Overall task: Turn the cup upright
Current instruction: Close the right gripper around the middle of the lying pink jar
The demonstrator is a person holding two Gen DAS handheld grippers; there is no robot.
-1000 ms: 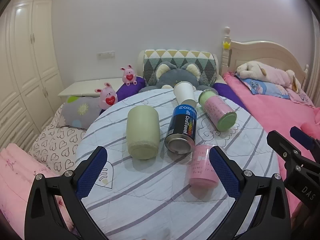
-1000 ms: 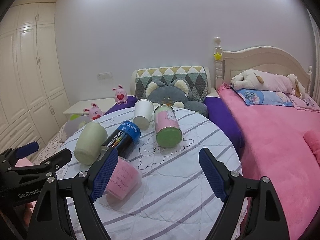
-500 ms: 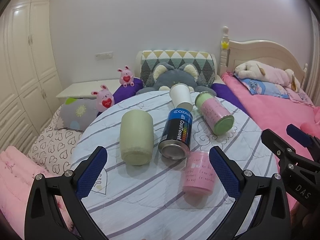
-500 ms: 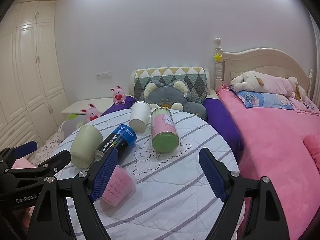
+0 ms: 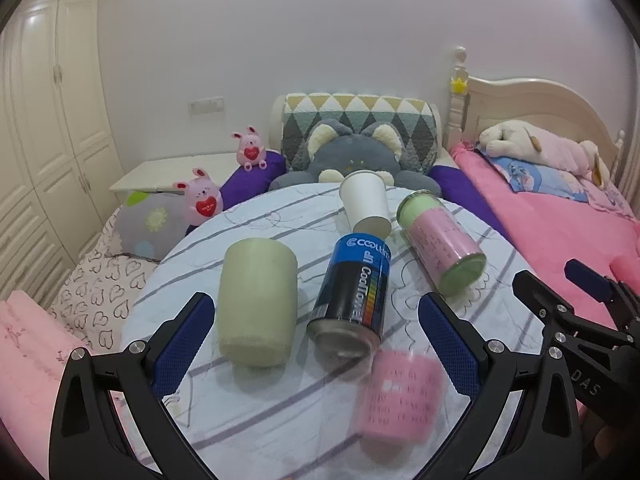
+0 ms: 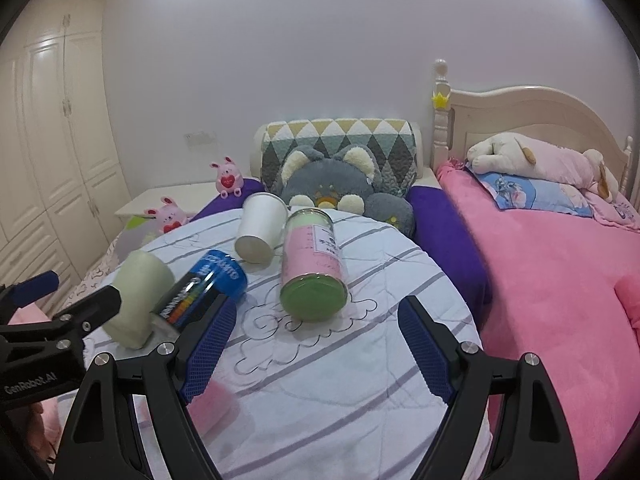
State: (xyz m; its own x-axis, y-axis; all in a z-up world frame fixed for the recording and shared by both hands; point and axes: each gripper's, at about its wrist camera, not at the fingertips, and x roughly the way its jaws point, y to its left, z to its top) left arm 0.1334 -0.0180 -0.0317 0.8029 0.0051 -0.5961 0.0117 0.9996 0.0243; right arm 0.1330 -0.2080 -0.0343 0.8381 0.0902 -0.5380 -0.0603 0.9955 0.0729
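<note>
On the table (image 5: 280,420): five toppled containers, perhaps three cups.

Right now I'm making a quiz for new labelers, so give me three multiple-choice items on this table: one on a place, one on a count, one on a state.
1. Where does the white paper cup lie?
A. Far side, by the grey plush
B. Nearest the cameras
C. On the pink bed

2. How many containers are on the table?
A. Three
B. Five
C. Seven

3. How is the left gripper?
A. Shut on a cup
B. Open, empty
C. Out of view

Answers: A, it lies below the grey plush; B, five lie there; B, its fingers stand apart, holding nothing.
</note>
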